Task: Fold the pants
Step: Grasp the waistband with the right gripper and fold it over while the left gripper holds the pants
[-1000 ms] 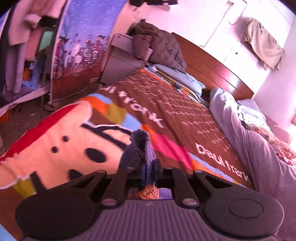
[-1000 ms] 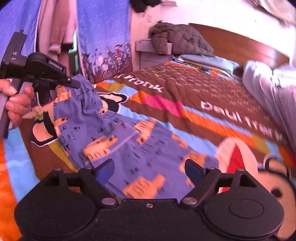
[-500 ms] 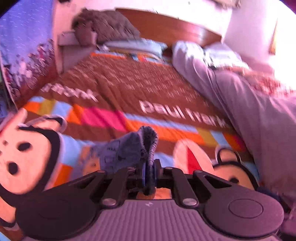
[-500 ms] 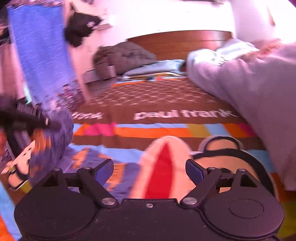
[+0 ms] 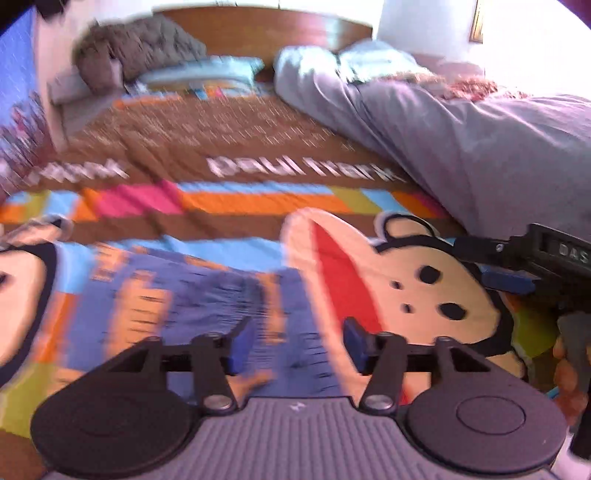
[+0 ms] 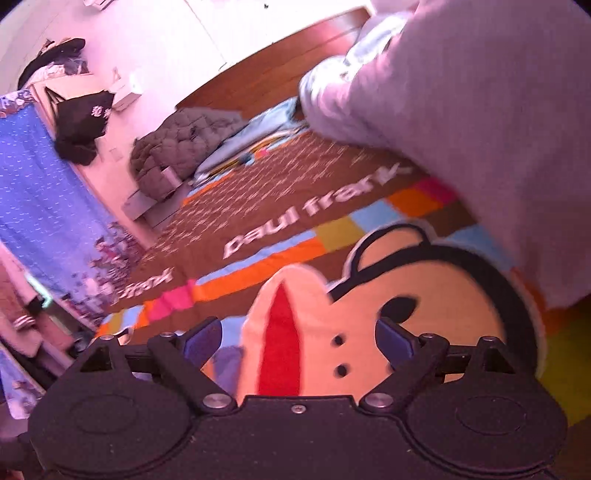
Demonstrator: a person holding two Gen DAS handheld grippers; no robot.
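Two grippers hang over a bed (image 5: pixel 258 147) covered by a bright cartoon blanket (image 5: pixel 406 280). The left gripper (image 5: pixel 293 345) has its blue fingers (image 5: pixel 236 345) apart; they have just been opening, and nothing is pinched between them. Beyond those fingers the pants (image 5: pixel 192 295), blue with orange figures, lie on the blanket, spread toward the left side of the left wrist view and blurred there. Whether the fingertips touch the cloth cannot be told.

The right gripper (image 6: pixel 299 341) also has its fingers (image 6: pixel 203 338) standing wide apart, having just opened a little further, with nothing held. Between them shows the blanket's cartoon face with its red tongue. A small patch of the blue pants (image 6: pixel 221 363) peeks out just past the left finger in the right wrist view.

In the left wrist view the right gripper (image 5: pixel 517 271) appears at the right edge, above the blanket, with a hand (image 5: pixel 570 373) gripping its handle below.

A grey duvet (image 5: pixel 461 136) is bunched along the right side of the bed. A brown quilted jacket (image 5: pixel 136 48) lies by the wooden headboard (image 5: pixel 266 29), and a blue curtain (image 6: pixel 33 192) hangs at the left.
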